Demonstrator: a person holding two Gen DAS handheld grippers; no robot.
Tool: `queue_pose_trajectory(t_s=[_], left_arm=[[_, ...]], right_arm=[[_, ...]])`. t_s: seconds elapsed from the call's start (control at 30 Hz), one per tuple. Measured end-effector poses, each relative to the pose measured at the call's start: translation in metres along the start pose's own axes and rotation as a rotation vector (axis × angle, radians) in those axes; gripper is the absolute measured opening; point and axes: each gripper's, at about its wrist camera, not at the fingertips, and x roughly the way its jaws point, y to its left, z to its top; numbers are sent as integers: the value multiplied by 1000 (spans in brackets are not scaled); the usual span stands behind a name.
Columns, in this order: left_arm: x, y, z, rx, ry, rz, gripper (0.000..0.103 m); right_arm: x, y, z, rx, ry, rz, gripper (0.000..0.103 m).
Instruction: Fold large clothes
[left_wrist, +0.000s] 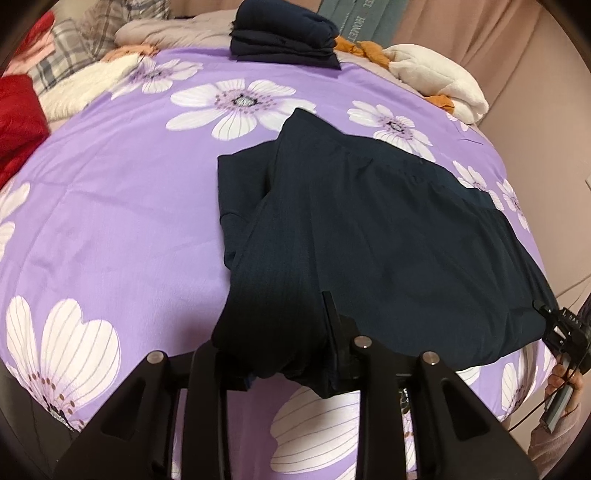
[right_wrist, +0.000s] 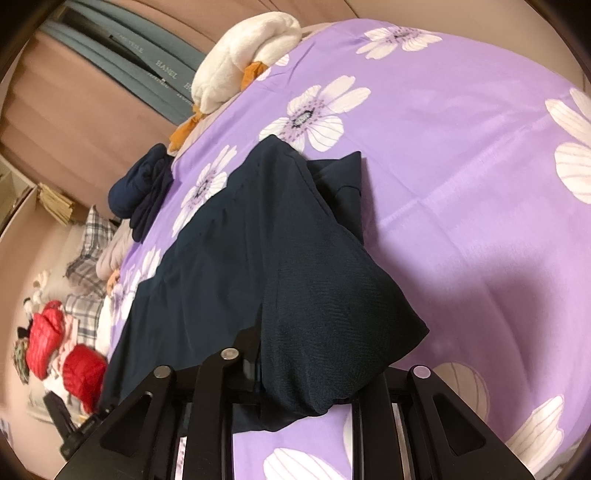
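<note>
A large dark navy garment (left_wrist: 369, 229) (right_wrist: 240, 258) lies spread on the purple flowered bed cover (left_wrist: 122, 206) (right_wrist: 461, 177), with one side folded over itself. My left gripper (left_wrist: 266, 332) is shut on the garment's near edge. The cloth bunches between its fingers and the hem hangs just below them. My right gripper (right_wrist: 314, 350) is shut on the near corner at the other end, where cloth drapes over one finger and hides it. In the left wrist view the right gripper (left_wrist: 546, 314) shows at the garment's right corner, with a hand under it.
A stack of folded dark clothes (left_wrist: 280, 37) (right_wrist: 144, 192) sits at the bed's far edge. A white and orange plush toy (left_wrist: 436, 70) (right_wrist: 243, 48) lies beside it. Red (left_wrist: 18, 118) and plaid (left_wrist: 74, 55) clothes are piled at the far left. Pink curtains hang behind.
</note>
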Motion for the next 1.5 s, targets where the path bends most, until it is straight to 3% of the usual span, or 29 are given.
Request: queue_pose_trajectory(t_s=[0.1, 0.23, 0.37, 0.57, 0.73, 0.9, 1.17, 1.33, 1.5], left_arm=[[2, 10, 0, -31, 10, 15, 48], [1, 29, -1, -83, 12, 43, 59], [-6, 46, -1, -120, -9, 88, 70], [-23, 64, 3, -137, -55, 196, 68], [-34, 62, 8, -121, -85, 211, 68], [-31, 29, 18, -47, -99, 144, 73], [-1, -62, 27, 158, -74, 29, 77], [26, -97, 26, 255, -42, 8, 77], [61, -112, 34, 278, -6, 17, 77]], right_arm=[[-1, -7, 0, 35, 14, 4, 32], [-8, -25, 0, 107, 16, -15, 45], [-20, -39, 1, 145, -7, -53, 47], [-43, -37, 9, 75, -87, -190, 50], [-58, -21, 17, -12, -179, -362, 50], [-59, 13, 19, -133, -196, -333, 50], [6, 109, -7, -442, -54, -177, 51], [50, 148, -16, -520, 34, -96, 53], [85, 167, -20, -570, 88, -89, 53]])
